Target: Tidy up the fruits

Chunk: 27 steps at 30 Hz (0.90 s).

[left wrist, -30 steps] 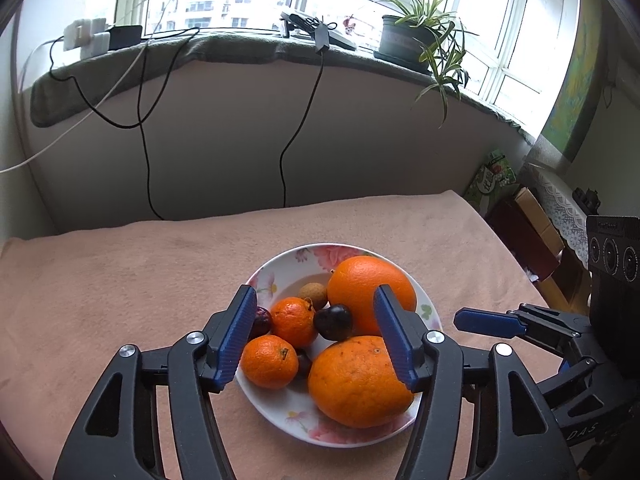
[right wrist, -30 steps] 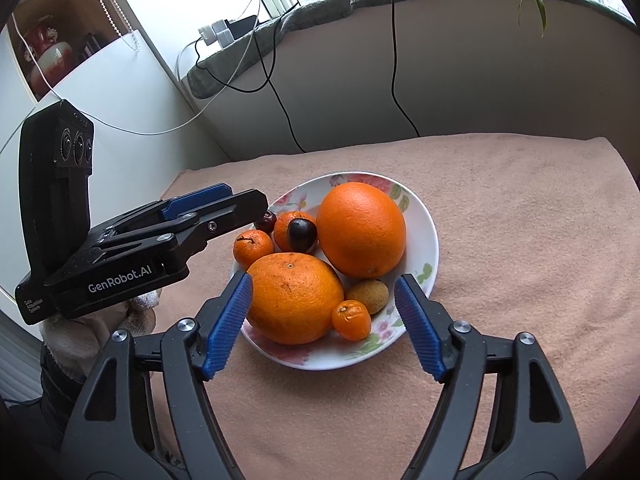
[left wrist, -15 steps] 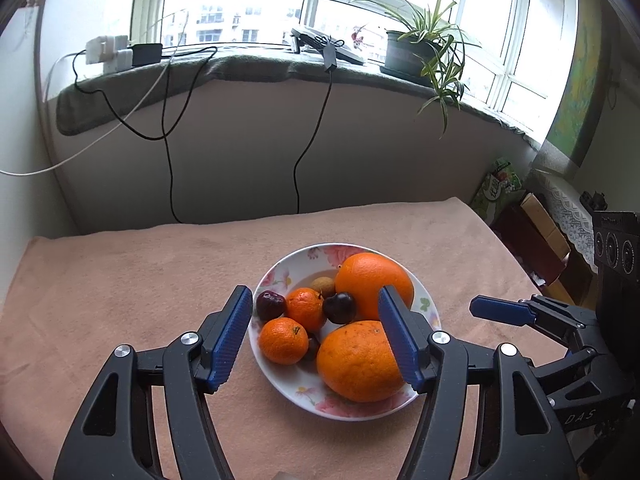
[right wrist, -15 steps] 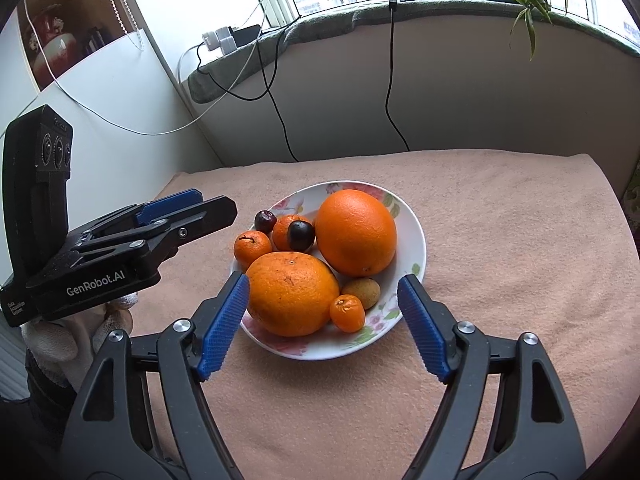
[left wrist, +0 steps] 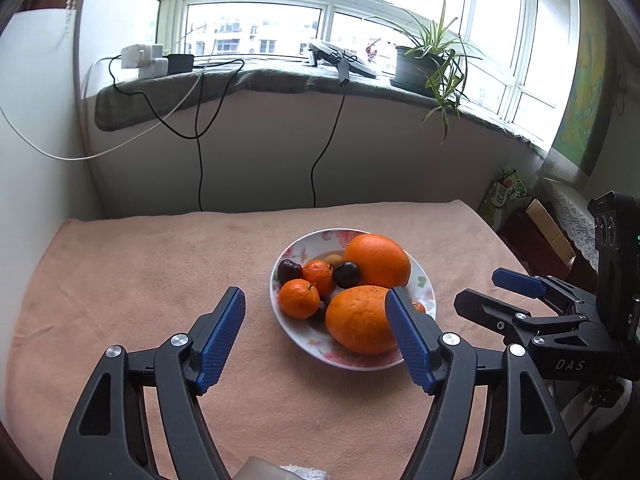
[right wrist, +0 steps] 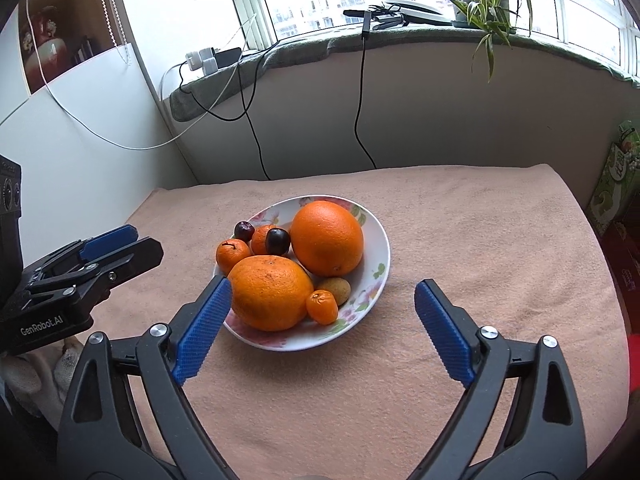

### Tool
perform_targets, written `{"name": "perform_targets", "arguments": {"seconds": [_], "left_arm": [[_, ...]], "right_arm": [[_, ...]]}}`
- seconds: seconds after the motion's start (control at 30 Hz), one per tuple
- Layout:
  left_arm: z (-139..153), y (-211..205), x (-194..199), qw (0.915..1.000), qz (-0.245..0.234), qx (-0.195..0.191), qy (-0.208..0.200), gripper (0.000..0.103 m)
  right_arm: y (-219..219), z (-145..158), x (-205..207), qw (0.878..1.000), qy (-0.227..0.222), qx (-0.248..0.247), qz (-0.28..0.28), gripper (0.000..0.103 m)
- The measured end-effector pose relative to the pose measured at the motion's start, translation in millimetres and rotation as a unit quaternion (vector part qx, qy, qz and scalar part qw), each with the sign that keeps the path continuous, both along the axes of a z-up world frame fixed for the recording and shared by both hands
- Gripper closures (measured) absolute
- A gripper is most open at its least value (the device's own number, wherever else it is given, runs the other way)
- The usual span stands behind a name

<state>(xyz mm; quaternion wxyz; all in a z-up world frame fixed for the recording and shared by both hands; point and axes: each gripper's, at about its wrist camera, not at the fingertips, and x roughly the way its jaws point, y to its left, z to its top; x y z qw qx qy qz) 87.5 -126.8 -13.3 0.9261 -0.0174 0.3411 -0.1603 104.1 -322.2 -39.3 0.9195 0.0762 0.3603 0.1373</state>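
A flowered white plate (left wrist: pixel 424 282) (right wrist: pixel 376 276) sits on the pink cloth and holds two big oranges (left wrist: pixel 376 260) (right wrist: pixel 269 292), small mandarins (left wrist: pixel 298 298) (right wrist: pixel 322 308), dark plums (left wrist: pixel 346 274) (right wrist: pixel 277 240) and a brown kiwi (right wrist: pixel 338 290). My left gripper (left wrist: pixel 316 320) is open and empty, hanging just in front of the plate; it also shows in the right wrist view (right wrist: pixel 116 244). My right gripper (right wrist: pixel 322 308) is open and empty in front of the plate; it also shows in the left wrist view (left wrist: pixel 492 292).
The pink cloth (left wrist: pixel 140 280) covers the table up to a wall with hanging black cables (left wrist: pixel 200 168). A windowsill carries chargers (left wrist: pixel 144 60) and a potted plant (left wrist: pixel 424 64). Boxes (left wrist: pixel 540 228) stand past the table's right edge.
Both grippers have pulled back and up from the plate, which now looks smaller and farther away. Both stay open and empty. The fruit has not moved.
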Motion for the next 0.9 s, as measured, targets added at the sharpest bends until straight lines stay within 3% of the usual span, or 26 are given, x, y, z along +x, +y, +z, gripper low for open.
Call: {"name": "perform_targets", "arguments": {"seconds": [0.3, 0.9], "left_arm": [[-4, 4, -21, 0.9996, 0.023, 0.012, -0.006, 0.027], [1, 7, -44, 0.9994, 0.031, 0.012, -0.01, 0.027]], "right_arm": [[-3, 4, -16, 0.999, -0.021, -0.019, -0.031, 0.007], [-3, 3, -28, 0.999, -0.022, -0.016, -0.031, 0.007]]}}
